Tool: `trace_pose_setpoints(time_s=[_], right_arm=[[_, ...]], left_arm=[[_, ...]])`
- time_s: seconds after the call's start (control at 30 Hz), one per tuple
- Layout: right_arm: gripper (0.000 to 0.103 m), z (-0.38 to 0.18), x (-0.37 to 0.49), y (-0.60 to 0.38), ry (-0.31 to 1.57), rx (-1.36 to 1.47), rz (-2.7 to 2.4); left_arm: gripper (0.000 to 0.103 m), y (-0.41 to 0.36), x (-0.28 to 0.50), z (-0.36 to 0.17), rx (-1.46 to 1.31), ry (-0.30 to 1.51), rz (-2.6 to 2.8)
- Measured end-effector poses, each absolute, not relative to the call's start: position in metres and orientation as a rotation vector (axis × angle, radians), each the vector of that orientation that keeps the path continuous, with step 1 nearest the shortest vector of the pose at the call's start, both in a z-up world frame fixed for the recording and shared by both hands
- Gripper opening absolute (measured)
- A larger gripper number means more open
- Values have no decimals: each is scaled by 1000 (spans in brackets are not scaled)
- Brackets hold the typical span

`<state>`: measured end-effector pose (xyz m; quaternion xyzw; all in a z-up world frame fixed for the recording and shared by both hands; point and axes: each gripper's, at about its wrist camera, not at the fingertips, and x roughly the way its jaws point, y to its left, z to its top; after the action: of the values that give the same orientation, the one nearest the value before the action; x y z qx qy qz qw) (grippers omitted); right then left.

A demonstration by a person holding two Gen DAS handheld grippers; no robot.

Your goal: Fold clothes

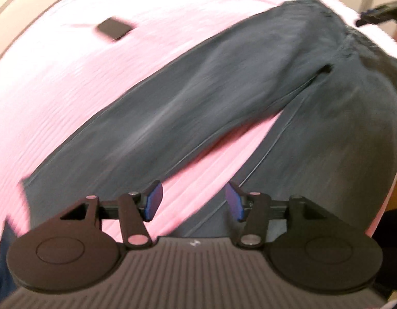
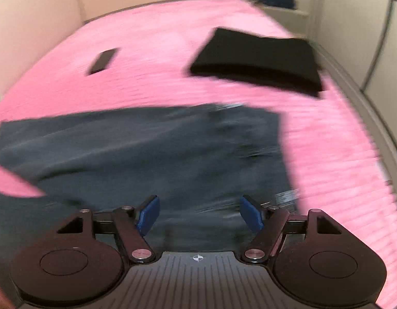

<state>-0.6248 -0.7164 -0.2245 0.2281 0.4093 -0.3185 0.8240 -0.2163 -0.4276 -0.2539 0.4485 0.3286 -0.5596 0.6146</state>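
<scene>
Your grey trousers (image 1: pixel 224 97) lie spread on the pink bed (image 1: pixel 69 77), legs splayed toward 7 o'clock. Both the left hand-held gripper (image 1: pixel 194 200) and right hand-held gripper (image 2: pixel 198 216) are wide open, holding nothing. Fabric looks soft, floppy, maybe mid-weight (blurry), so pinch hem or waistband.

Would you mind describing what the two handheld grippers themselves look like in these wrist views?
Both match. The left gripper and right gripper each have black linkage arms with silver pivot pins, round black discs either side, and a ribbed grey body bearing a small white mark. The finger pads are blue. No cables or sleeves show.
</scene>
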Motion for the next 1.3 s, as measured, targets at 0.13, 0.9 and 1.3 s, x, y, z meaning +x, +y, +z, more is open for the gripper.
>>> trace_pose_setpoints(time_s=[0.13,0.9,1.3], right_arm=[[72,-229,-566,-652,902,460,-562],[33,-278,-254,-370,1149,166,-186],[12,-254,-408,-532,1104,539,-536]], left_arm=[[63,-358,-178,-246,1022,801,-1176],[63,-166,-89,-277,718,1013,-1125],[64,-272,-125,-270,507,991,-1382]])
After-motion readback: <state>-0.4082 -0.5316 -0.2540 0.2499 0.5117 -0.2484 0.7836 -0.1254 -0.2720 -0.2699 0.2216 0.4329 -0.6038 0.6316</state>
